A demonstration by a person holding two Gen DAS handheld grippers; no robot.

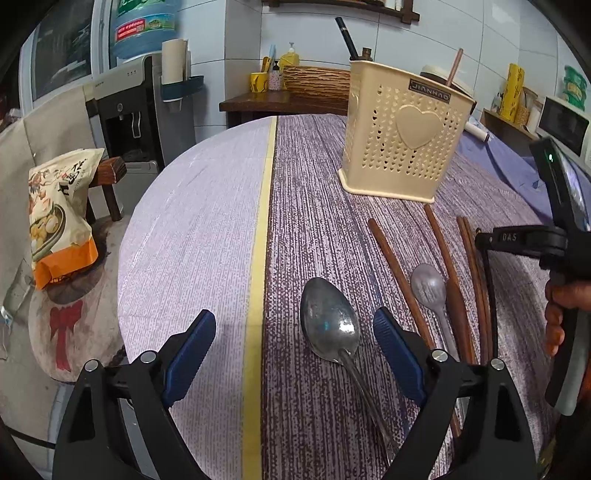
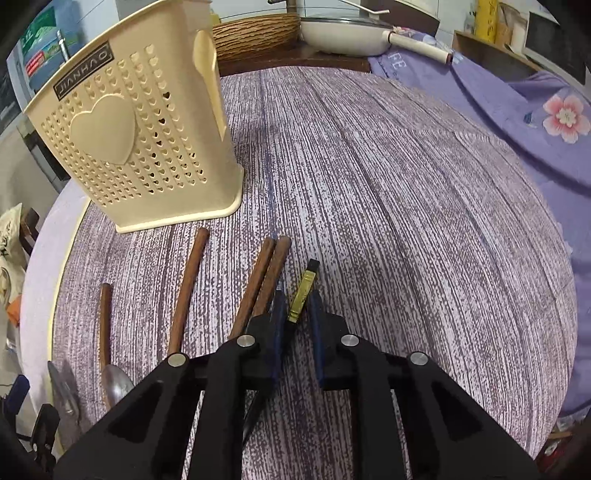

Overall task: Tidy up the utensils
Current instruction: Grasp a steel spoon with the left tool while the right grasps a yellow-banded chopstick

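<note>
A cream perforated utensil holder (image 1: 402,136) with a heart stands on the table; it also shows in the right wrist view (image 2: 136,136). My left gripper (image 1: 295,328) is open, its jaws either side of a large metal spoon (image 1: 330,325) lying on the cloth. A smaller grey spoon (image 1: 430,286) and several brown chopsticks (image 1: 399,269) lie to its right. My right gripper (image 2: 297,308) is shut on a black and gold chopstick (image 2: 303,291), just above the cloth beside two brown chopsticks (image 2: 264,273).
The round table (image 1: 207,221) has a lilac and purple cloth with a yellow stripe. A snack bag (image 1: 59,218) sits off the left edge. A pan (image 2: 351,33) and wicker basket (image 2: 255,33) stand behind. Purple fabric (image 2: 535,122) lies right.
</note>
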